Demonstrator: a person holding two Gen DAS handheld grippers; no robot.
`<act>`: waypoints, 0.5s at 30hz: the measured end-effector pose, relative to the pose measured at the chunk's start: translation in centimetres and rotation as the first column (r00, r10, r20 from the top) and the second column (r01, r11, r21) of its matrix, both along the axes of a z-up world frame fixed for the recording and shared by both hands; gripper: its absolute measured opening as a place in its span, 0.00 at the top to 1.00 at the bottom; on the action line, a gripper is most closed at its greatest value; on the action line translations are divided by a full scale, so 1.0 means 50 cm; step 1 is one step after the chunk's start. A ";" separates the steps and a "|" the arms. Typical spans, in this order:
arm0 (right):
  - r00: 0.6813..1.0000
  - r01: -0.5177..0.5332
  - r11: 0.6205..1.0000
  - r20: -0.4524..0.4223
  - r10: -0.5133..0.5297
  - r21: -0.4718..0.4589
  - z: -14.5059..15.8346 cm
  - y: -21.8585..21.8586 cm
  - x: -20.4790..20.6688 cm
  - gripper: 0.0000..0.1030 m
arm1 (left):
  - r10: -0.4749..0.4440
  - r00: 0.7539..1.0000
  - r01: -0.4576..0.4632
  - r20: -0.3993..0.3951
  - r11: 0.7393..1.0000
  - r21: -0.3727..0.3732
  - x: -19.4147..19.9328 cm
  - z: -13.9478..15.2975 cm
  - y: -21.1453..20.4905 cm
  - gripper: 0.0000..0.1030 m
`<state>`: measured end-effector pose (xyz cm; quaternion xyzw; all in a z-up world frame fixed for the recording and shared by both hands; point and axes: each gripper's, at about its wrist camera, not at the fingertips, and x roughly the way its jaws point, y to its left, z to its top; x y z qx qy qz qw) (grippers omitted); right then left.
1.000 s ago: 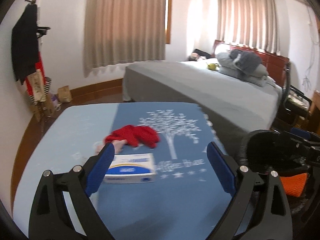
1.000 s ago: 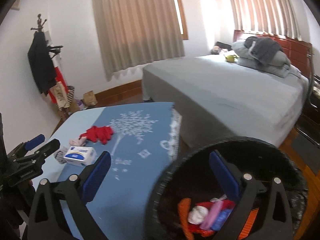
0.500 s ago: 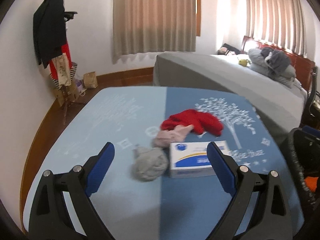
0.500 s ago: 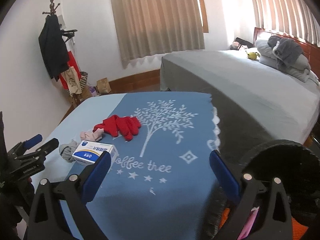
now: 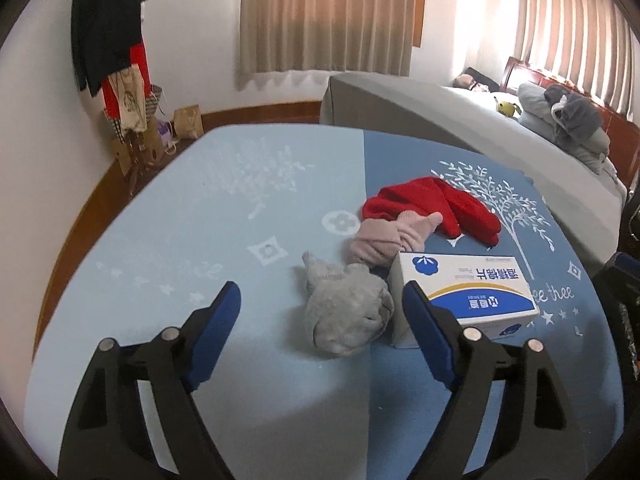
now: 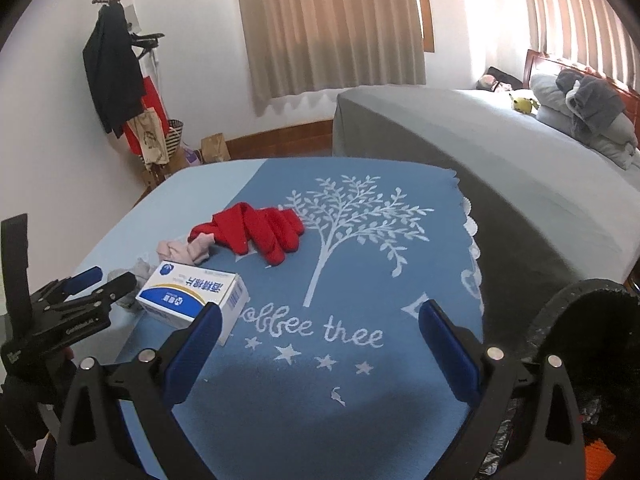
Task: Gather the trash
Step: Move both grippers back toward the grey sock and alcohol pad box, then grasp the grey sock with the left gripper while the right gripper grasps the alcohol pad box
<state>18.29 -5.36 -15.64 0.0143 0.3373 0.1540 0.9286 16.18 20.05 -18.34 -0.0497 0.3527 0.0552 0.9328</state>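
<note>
Left gripper [image 5: 320, 312] hovers over the grey sock wad [image 5: 346, 312] on the blue tablecloth [image 5: 224, 216], jaws closing but not yet touching it — nothing held. Wad lies touching the white-blue box [image 5: 464, 298], pink cloth [image 5: 386, 238] and red gloves [image 5: 432, 208] just behind. Looks light, soft, squashy, not fragile — best pinched across its bulky middle, clear of the box edge. Box likely light, stiff card; take by its short sides. Right gripper [image 6: 320, 338] spread wide, empty, beside the black bin [image 6: 588, 320].
</note>
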 end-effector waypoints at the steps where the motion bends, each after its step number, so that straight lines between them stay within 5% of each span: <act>1: 1.000 -0.001 1.000 -0.004 0.001 -0.001 -0.003 0.001 0.002 0.06 | -0.002 1.000 0.002 -0.004 1.000 -0.009 0.004 -0.003 0.002 0.25; 5: 1.000 -0.007 1.000 -0.012 0.007 -0.006 -0.012 0.009 0.008 0.06 | -0.019 1.000 0.018 -0.021 0.999 -0.030 0.019 -0.012 0.001 0.30; 11: 1.000 -0.018 1.000 -0.015 0.018 -0.013 -0.018 0.020 0.015 0.06 | -0.068 0.996 0.064 -0.056 0.996 -0.069 0.036 -0.024 -0.006 0.58; 15: 1.000 -0.025 0.999 -0.014 0.025 -0.027 -0.021 0.032 0.022 0.06 | -0.074 0.996 0.071 -0.040 0.996 -0.060 0.031 -0.020 -0.015 0.63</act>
